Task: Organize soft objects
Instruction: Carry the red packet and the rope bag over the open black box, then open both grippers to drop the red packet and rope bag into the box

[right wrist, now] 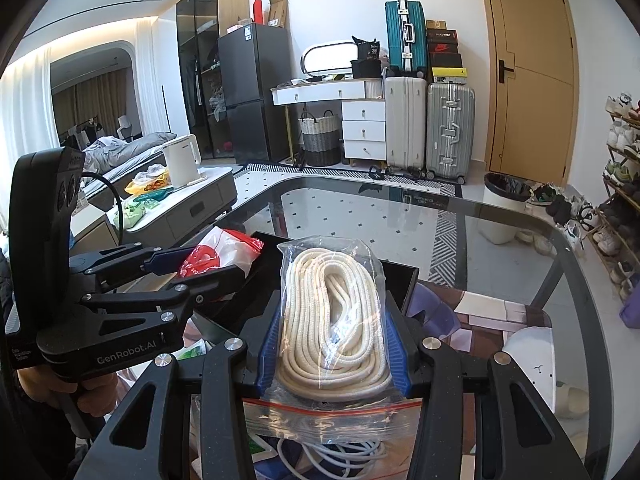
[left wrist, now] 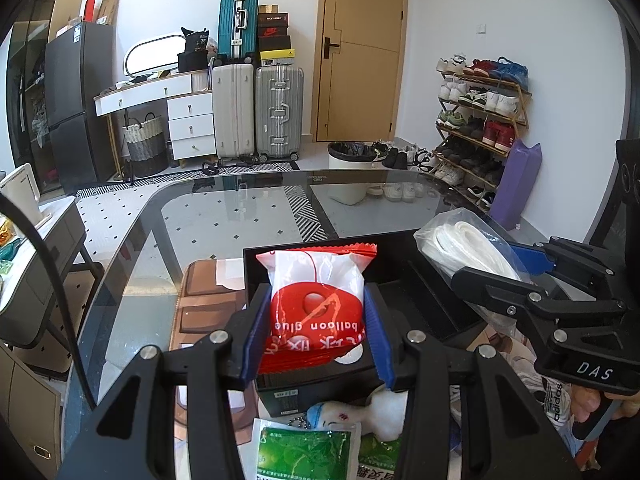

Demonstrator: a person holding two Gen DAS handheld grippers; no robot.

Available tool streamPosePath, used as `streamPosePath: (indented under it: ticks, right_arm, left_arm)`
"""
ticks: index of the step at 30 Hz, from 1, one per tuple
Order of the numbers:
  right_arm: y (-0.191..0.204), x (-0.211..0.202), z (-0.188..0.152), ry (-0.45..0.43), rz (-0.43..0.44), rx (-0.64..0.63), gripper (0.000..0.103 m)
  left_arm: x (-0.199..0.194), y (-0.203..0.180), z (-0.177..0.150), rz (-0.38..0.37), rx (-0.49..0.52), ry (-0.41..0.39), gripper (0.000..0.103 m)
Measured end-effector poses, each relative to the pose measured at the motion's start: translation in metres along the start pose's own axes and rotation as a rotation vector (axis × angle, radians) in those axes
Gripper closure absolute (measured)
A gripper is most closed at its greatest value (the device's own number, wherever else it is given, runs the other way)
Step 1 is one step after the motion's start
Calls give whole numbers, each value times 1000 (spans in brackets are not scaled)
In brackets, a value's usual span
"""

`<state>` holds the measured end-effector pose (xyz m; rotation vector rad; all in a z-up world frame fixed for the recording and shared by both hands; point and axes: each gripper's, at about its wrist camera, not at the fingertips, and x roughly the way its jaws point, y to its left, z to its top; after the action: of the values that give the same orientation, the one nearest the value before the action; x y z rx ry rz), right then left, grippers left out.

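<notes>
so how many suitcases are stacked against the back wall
3. A white suitcase and a silver suitcase stand side by side on the floor; a teal suitcase stands on the white one. Others may be hidden.

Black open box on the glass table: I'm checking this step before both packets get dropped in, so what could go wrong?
The red-and-white balloon glue packet and clear zip bag of white rope hang close together over the black open box; the grippers might collide. The slippery bag could slide from the right gripper.

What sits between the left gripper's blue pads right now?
The red-and-white balloon glue packet, clamped between the left gripper pads, over the black box; left wrist view shows it.
</notes>
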<state>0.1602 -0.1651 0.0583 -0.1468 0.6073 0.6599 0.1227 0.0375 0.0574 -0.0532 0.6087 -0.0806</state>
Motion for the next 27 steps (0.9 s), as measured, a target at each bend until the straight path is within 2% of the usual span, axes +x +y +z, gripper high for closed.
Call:
streamPosePath:
  ticks: [27]
  right_arm:
    - [-3, 33, 2, 57, -6, 12, 57]
  left_arm:
    - [36, 5, 7, 9, -8, 76, 58]
